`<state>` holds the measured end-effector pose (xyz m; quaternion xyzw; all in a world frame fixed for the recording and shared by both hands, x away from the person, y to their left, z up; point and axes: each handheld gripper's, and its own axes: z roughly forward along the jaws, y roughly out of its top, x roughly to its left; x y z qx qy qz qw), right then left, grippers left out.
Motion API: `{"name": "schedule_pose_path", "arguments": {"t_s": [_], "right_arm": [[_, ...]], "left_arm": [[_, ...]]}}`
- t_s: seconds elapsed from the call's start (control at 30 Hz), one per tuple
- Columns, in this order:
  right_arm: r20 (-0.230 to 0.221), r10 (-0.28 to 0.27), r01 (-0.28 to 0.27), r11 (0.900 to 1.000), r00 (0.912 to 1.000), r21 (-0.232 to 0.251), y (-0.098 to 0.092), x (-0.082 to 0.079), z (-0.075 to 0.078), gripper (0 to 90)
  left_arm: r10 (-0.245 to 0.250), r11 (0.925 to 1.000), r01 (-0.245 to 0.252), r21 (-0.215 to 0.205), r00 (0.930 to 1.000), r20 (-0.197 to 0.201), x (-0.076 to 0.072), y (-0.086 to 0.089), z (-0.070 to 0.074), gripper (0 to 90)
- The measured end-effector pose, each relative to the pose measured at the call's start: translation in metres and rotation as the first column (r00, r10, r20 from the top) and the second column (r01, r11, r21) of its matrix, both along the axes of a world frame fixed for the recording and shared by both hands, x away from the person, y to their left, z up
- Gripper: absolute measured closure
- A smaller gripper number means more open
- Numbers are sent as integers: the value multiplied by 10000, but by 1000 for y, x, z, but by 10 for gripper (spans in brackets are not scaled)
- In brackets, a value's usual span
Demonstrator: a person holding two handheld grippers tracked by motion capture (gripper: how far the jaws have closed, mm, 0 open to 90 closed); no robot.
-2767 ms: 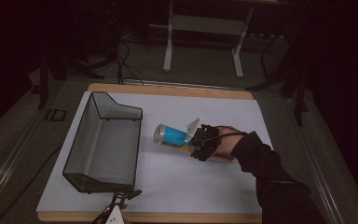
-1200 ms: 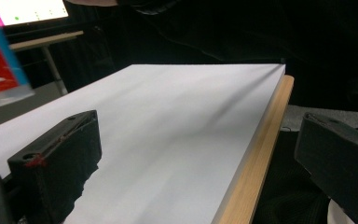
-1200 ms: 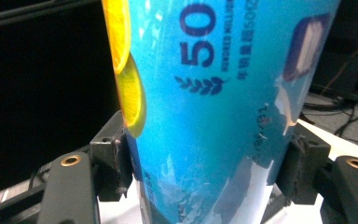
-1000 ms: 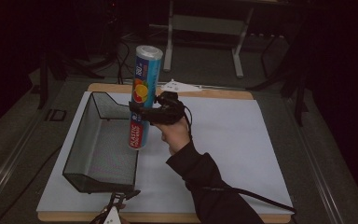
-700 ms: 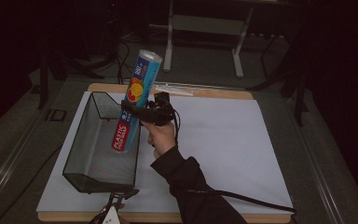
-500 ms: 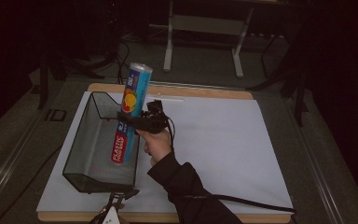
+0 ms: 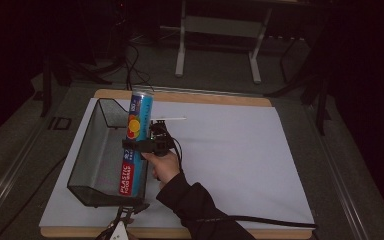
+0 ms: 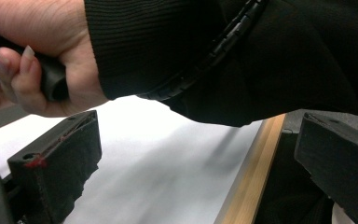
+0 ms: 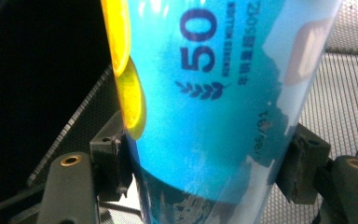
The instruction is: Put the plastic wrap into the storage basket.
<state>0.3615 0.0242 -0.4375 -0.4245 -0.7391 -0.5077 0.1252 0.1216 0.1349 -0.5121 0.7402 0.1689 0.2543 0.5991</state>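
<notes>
A tall tube (image 7: 141, 107), blue at the top and red at the bottom, reads "PLASTIC FOOD WRAP". It stands nearly upright with its lower part down by the right wall of the black mesh basket (image 7: 87, 137). My right gripper (image 7: 135, 146) is shut on its middle. In the right gripper view both pads (image 9: 109, 158) press on the blue tube (image 9: 205, 93), with the mesh basket (image 9: 345, 70) behind. I cannot tell whether the tube touches the basket floor. My left gripper (image 7: 122, 220) rests at the near table edge. Its jaws stand wide open and empty (image 8: 196, 154).
A white mat (image 7: 240, 150) covers a wooden board (image 7: 280, 234) and is bare to the right of the basket. A thin white strip (image 7: 170, 119) lies on it behind my right hand. A cable (image 7: 270, 220) trails along the near right. Metal stand legs (image 7: 182, 50) stand beyond the table.
The tube, once lying on the mat in my right gripper, was stood upright, carried left over the basket and lowered into it. The left gripper stayed put.
</notes>
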Motion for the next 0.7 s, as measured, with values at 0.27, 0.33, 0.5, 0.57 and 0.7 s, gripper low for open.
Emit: {"name": "schedule_pose_path", "arguments": {"t_s": [0.27,0.33,0.5,0.57,0.7], "right_arm": [[-13,-595,595,9981,9982,-177,4,2,-8,317],[109,-861,860,9962,9962,110,6,2,-14,316],[391,-1206,1196,9925,9919,264,12,1,-19,315],[327,-1418,1409,9896,9894,300,14,2,-21,315],[170,-2047,2041,9785,9787,304,17,4,-27,313]], "left_arm": [[-22,10000,22,12,10000,-9,0,-1,0,7],[-47,10000,47,31,10000,-22,0,-1,0,7],[-16,10000,16,17,10000,-14,0,-1,0,7],[9,10000,-9,23,10000,1,0,-1,0,7],[28,10000,-28,31,10000,42,-1,0,0,7]]}}
